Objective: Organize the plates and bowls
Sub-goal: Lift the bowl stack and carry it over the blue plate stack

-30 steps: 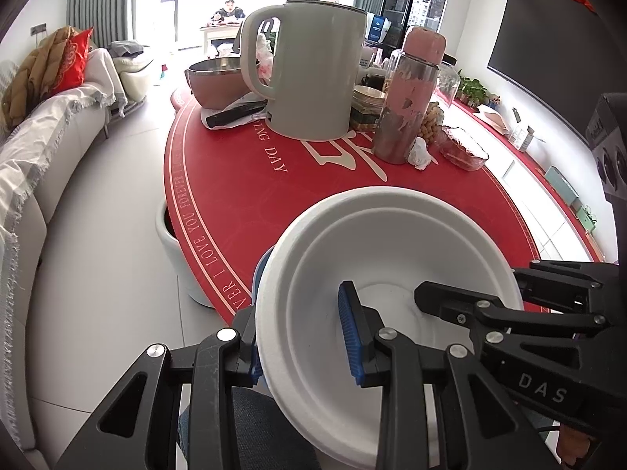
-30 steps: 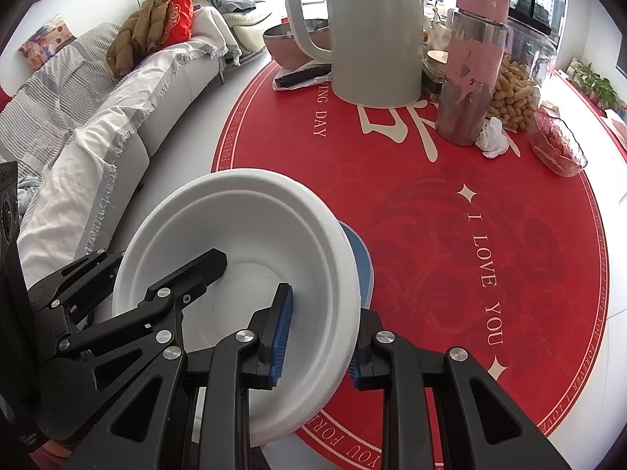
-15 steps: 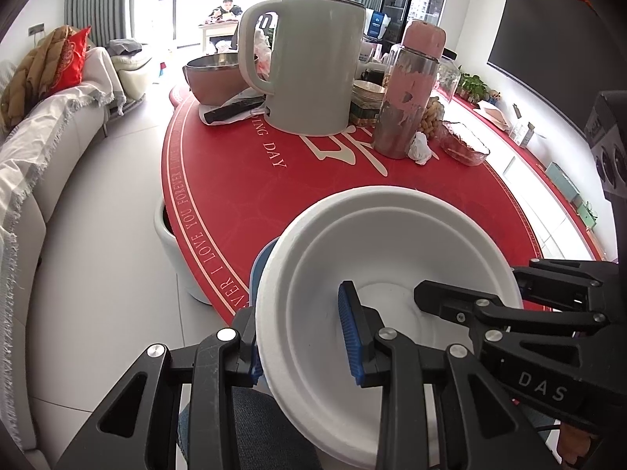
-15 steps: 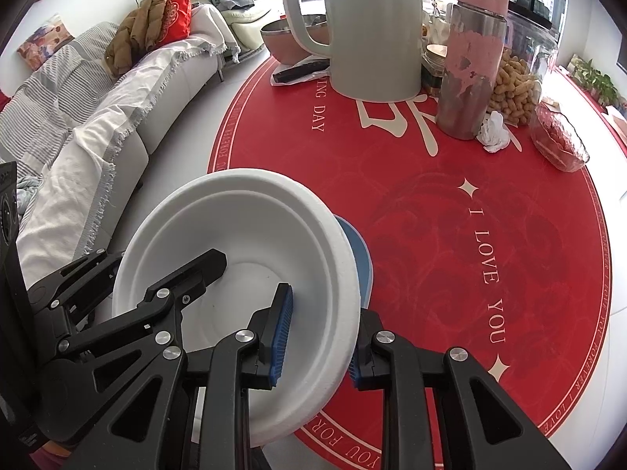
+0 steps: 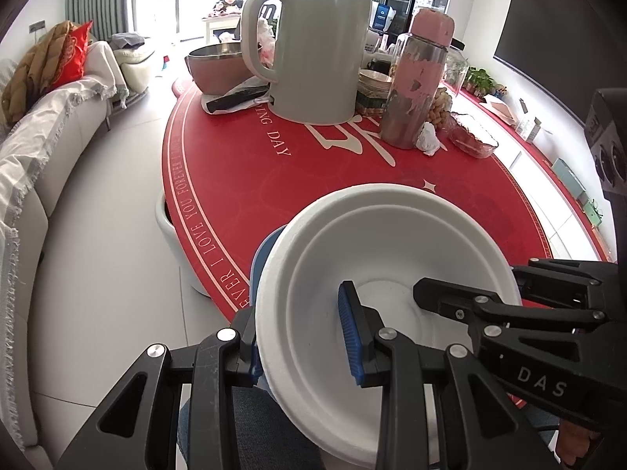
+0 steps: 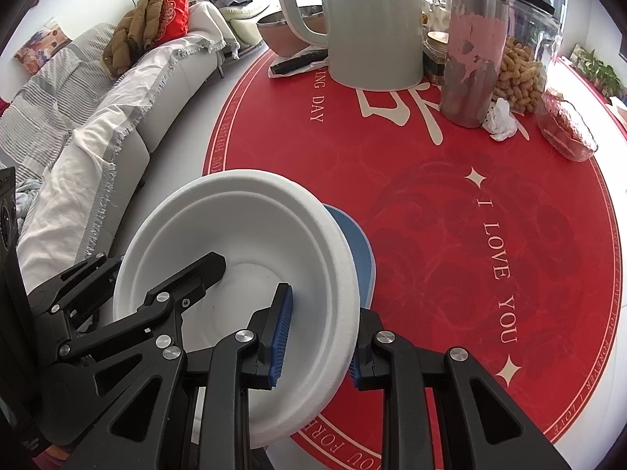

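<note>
A white bowl (image 5: 376, 250) sits stacked on a blue plate (image 5: 263, 252), and both are held above the near edge of the red round table (image 5: 243, 180). My left gripper (image 5: 301, 344) is shut on the stack's left rim, one finger inside the bowl and one outside. My right gripper (image 6: 315, 346) is shut on the right rim of the white bowl (image 6: 243, 235) in the same way, with the blue plate (image 6: 358, 250) showing beyond the rim. Each gripper also appears in the other's view.
At the table's far side stand a grey kettle (image 5: 317, 51), a pink bottle (image 5: 415, 82), a metal bowl (image 5: 215, 66), a jar of peanuts (image 6: 521, 74) and a glass dish (image 5: 470, 137). A sofa (image 6: 98, 90) lies to the left, across the floor.
The held bowl and plate have moved forward over the table's near edge. The kettle and bottle look closer. Both grips are unchanged.
</note>
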